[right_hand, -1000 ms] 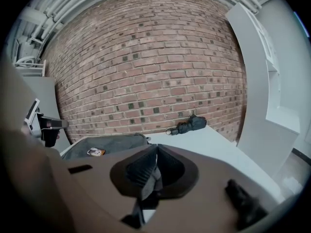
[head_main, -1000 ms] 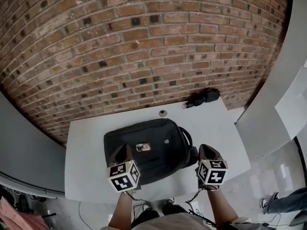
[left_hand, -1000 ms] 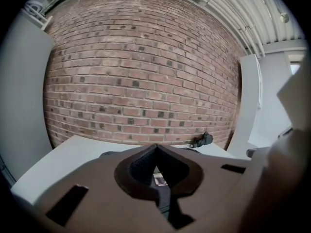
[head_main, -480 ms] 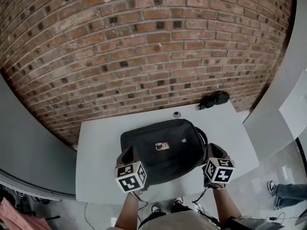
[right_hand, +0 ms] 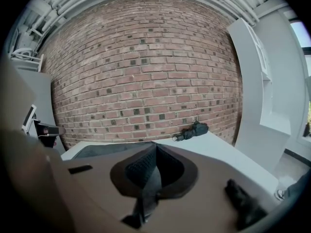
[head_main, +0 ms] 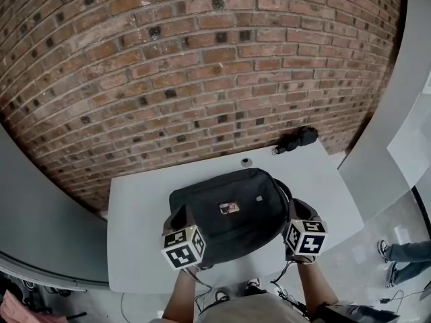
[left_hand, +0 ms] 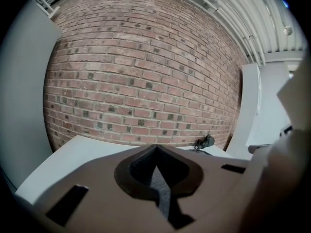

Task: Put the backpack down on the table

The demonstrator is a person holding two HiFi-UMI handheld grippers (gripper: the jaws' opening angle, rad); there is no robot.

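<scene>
Black backpack (head_main: pixel 229 210) lies on the white table (head_main: pixel 141 207), about in its middle, in front of a brick wall (head_main: pixel 202 59). The left gripper (head_main: pixel 180 217) is at the near left corner of the backpack and the right gripper (head_main: pixel 296 212) at its near right side. The fingers of both are closed, each on a thin strip of the backpack. A small dark bundle (head_main: pixel 296 138) lies at the far right corner of the table.
</scene>
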